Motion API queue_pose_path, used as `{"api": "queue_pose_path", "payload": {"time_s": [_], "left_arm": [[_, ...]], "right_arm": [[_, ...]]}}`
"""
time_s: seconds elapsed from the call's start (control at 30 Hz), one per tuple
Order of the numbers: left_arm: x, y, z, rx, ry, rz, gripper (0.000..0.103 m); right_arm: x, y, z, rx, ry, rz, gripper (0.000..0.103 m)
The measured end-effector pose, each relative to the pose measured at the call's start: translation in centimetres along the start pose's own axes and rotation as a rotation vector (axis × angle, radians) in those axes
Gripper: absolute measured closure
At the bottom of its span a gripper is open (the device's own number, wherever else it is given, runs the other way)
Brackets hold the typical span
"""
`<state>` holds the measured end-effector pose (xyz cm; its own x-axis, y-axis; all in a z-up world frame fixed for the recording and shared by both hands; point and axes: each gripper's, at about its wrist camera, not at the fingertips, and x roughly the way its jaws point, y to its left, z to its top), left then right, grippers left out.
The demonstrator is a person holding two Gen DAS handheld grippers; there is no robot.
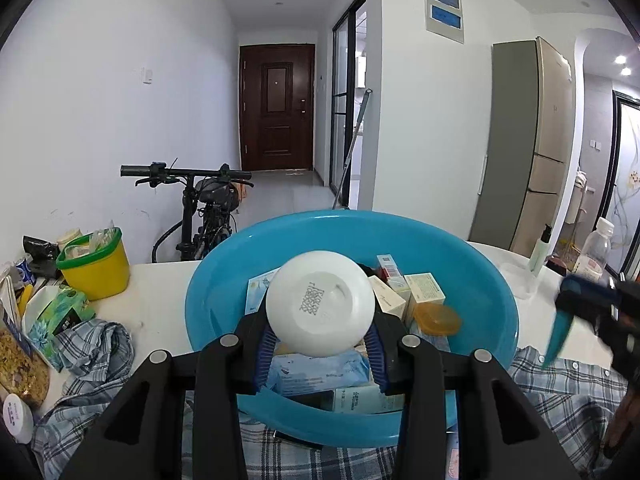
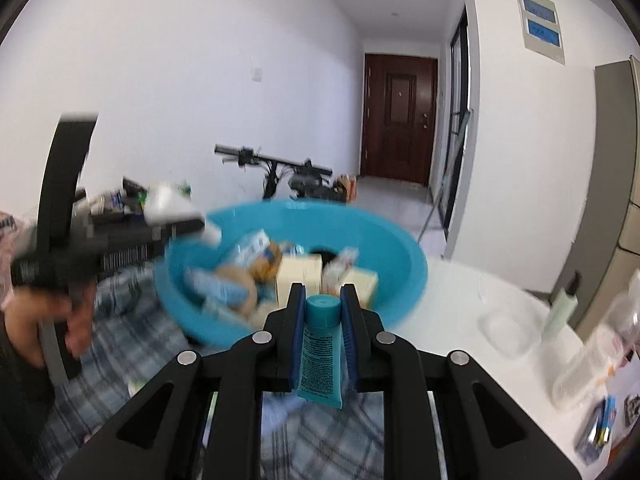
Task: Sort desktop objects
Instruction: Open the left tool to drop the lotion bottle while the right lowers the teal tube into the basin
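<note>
A white tabletop stood in a white-walled room, with a dark brown panelled door at the far end of a hallway, a black bicycle parked against the left wall and a tall grey-and-gold refrigerator to the right. A blue-and-white plaid shirt lay crumpled across the near edge of the table. On it sat a round blue plastic basin filled with small cartons and packets, their print too small to read. To the left stood a yellow plastic tub with a green rim and a green floral tissue pack; at the right stood a clear plastic bottle with a white cap and a pale green pump bottle.

The left gripper was closed about a round white plastic jar, held over the basin, its underside toward the camera bearing a moulded square code whose characters could not be made out. The right gripper pinched a teal squeeze tube with a teal cap between its blue pads, just short of the basin's near rim; the tube's fine black print was illegible.
</note>
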<state>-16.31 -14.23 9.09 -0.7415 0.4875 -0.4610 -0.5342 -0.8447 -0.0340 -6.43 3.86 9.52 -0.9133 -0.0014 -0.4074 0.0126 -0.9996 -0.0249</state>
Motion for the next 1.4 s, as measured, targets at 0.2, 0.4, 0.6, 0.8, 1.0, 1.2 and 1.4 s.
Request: {"api": "queue_pose_path", "payload": {"time_s": [0.2,0.4,0.6,0.8,1.0,1.2,1.4], "left_arm": [[-0.1,0.4,0.1,-0.013,-0.004,-0.003,0.061],[0.3,0.6,0.0,-0.012,0.008,0.004,0.061],[0.4,0.4,-0.1,-0.004,0.011,0.008,0.061],[0.7,0.1,-0.2,0.008,0.024,0.014,0.061],[0.6,0.2,-0.2,0.007,0.008,0.021,0.061],[0.4,0.0,-0.1,0.015,0.003,0.014,0.061],[0.4,-0.1,-0.1,0.020,0.007,0.019,0.061]], "right_arm": [[2.9,2.2,4.1,-0.032,-0.038,0.030,0.086],[5.2,3.9,4.5,-0.055,-0.050,0.044,0.086],[5.8,3.7,3.0,-0.043,-0.044,0.061,0.086],[5.9,2.7,2.6,-0.020,-0.040,0.057,0.086],[6.0,2.9,2.3,-0.026,-0.032,0.052,0.086],[6.1,3.1,2.2,-0.038,-0.025,0.047,0.086],[6.2,3.0,2.1,-0.033,-0.021,0.047,0.086]]}}
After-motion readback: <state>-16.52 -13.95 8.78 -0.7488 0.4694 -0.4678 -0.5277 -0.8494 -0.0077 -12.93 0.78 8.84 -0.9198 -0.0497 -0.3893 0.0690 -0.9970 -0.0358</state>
